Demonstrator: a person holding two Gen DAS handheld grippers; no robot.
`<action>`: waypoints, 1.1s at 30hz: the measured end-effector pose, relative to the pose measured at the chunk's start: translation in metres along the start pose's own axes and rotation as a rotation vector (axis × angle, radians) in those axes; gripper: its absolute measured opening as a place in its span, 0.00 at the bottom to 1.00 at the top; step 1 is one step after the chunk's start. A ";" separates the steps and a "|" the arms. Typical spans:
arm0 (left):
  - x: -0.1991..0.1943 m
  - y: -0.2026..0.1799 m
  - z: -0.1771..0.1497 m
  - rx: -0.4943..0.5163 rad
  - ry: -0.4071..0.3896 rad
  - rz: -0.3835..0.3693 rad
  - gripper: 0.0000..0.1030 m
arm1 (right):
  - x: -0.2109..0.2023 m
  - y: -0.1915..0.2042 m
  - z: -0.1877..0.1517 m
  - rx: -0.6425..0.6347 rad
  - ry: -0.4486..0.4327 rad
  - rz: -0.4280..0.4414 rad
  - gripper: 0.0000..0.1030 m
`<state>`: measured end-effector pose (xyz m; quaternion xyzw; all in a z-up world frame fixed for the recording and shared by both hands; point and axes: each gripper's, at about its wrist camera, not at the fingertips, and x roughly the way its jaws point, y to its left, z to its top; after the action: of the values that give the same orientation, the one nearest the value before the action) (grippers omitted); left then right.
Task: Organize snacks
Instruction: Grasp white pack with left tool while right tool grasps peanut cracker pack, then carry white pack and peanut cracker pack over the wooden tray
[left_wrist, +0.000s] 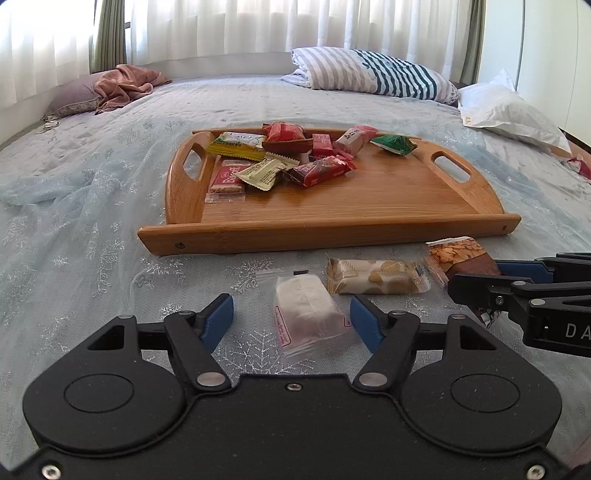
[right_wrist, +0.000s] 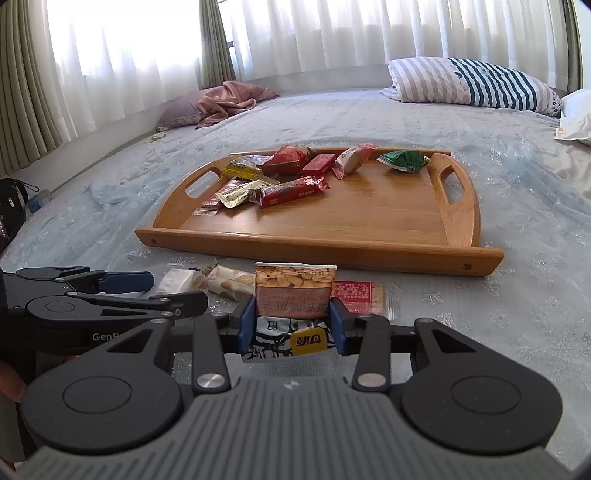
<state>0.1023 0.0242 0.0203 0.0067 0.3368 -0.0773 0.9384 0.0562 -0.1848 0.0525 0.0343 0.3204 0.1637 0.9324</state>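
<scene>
A wooden tray (left_wrist: 369, 206) (right_wrist: 351, 221) lies on the bed with several wrapped snacks piled at its far left. My left gripper (left_wrist: 291, 317) is open around a clear-wrapped white snack (left_wrist: 308, 306) on the bedspread, its pads apart from it. My right gripper (right_wrist: 291, 325) is shut on a brown seed packet (right_wrist: 293, 291) in front of the tray's near rail; the packet also shows in the left wrist view (left_wrist: 458, 254). A beige biscuit pack (left_wrist: 376, 280) lies between the two snacks. A red pack (right_wrist: 356, 293) lies just behind the right gripper.
A striped pillow (left_wrist: 373, 72), a white pillow (left_wrist: 509, 110) and a pink cloth (left_wrist: 125, 83) lie at the far side of the bed. Curtains hang behind. A sheer blue cloth (left_wrist: 55, 184) is bunched left of the tray.
</scene>
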 end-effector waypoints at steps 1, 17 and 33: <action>0.001 0.000 0.000 0.000 -0.002 -0.002 0.66 | 0.001 0.000 0.000 0.001 0.003 0.002 0.45; -0.003 0.006 -0.006 -0.030 -0.061 0.015 0.33 | -0.002 -0.002 0.002 0.011 -0.005 0.008 0.45; -0.042 0.010 0.020 -0.073 -0.181 -0.020 0.30 | -0.005 -0.009 0.024 0.019 -0.073 0.004 0.45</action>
<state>0.0840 0.0387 0.0618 -0.0380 0.2531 -0.0748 0.9638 0.0697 -0.1943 0.0734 0.0500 0.2878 0.1611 0.9427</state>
